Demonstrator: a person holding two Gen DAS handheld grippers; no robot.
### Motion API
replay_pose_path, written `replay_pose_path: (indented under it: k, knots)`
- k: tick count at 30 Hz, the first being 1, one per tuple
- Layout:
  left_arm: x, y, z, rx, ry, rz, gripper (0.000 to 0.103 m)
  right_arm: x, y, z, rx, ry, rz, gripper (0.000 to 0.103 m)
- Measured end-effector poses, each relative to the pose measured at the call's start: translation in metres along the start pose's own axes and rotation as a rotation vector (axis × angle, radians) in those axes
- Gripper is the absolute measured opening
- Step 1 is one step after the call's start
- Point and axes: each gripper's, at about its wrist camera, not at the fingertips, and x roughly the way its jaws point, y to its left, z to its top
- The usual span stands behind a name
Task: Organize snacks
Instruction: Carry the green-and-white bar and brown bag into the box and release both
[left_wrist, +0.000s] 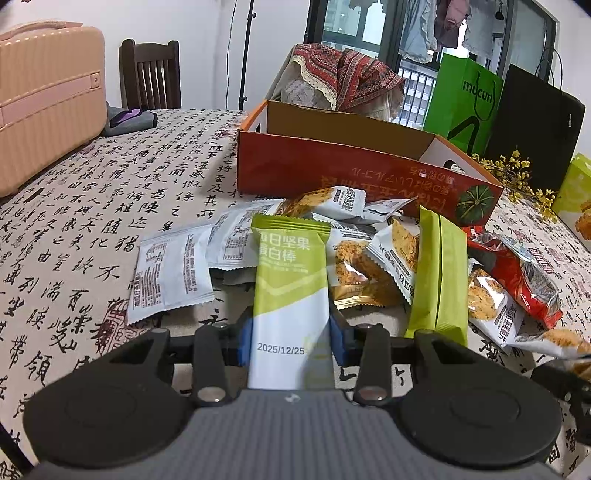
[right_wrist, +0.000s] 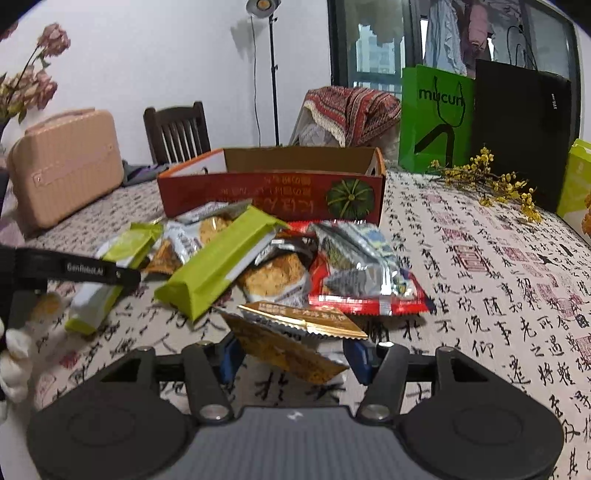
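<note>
My left gripper (left_wrist: 291, 338) is shut on a green and white nut bar (left_wrist: 291, 280), held upright above the table. It shows from the side in the right wrist view (right_wrist: 107, 269). My right gripper (right_wrist: 293, 356) has its blue pads either side of a gold snack packet (right_wrist: 291, 341); whether they press on it I cannot tell. A pile of snack packets lies ahead: a second green bar (right_wrist: 218, 262), a red packet (right_wrist: 362, 273), white packets (left_wrist: 173, 273). Behind the pile stands an open orange box (left_wrist: 351, 170), also in the right wrist view (right_wrist: 273, 192).
A pink case (left_wrist: 44, 99) sits at the table's left, with a dark chair (left_wrist: 151, 74) behind. A green bag (right_wrist: 436, 118), a black bag (right_wrist: 524, 125) and yellow flowers (right_wrist: 487, 181) stand at the back right. A green carton (right_wrist: 576, 184) is at the right edge.
</note>
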Motion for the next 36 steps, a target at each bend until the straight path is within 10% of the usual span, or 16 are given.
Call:
replay_pose_path:
  k: [18,36]
  knots:
    - [-0.039,0.004,0.009,0.016,-0.118,-0.057,0.039,-0.056,-0.002,0.03,0.005,-0.158,0.019,0.046]
    - [-0.045,-0.01,0.066,0.044,-0.22,-0.094,0.039,-0.023,0.003,0.099,-0.008,-0.234,0.042,0.046]
